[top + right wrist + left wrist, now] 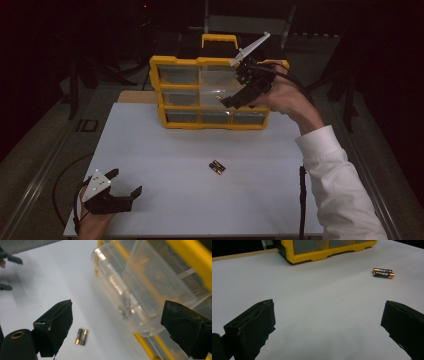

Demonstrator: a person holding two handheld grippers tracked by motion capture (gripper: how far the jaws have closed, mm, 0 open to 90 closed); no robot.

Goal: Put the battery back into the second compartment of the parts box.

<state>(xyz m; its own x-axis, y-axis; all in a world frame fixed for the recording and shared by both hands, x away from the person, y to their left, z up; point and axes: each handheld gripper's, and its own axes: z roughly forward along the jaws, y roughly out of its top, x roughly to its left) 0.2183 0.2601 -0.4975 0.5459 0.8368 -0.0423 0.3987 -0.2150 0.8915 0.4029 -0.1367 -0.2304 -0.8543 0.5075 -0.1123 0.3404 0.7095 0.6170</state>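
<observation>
A yellow organizer [180, 62] with clear drawers stands upright at the far side of the white table. One clear drawer [140, 290] is pulled out of its middle row, with a small blurred grey thing inside. My right gripper [235, 100] hovers at that drawer [220, 92], open, and nothing is between its jaws [117, 320]. Two batteries [217, 167] lie side by side mid-table, also seen below the right gripper [82, 337]. My left gripper [126, 182] rests open at the near left corner, with bare table between its jaws [328, 322] and the batteries [383, 273] ahead.
The white table [200, 210] ends close behind the organizer [312, 256]. A black upright post [302, 200] stands at the near right edge beside the white sleeve. A cable loops off the table's left side [62, 185]. Dark furniture stands beyond.
</observation>
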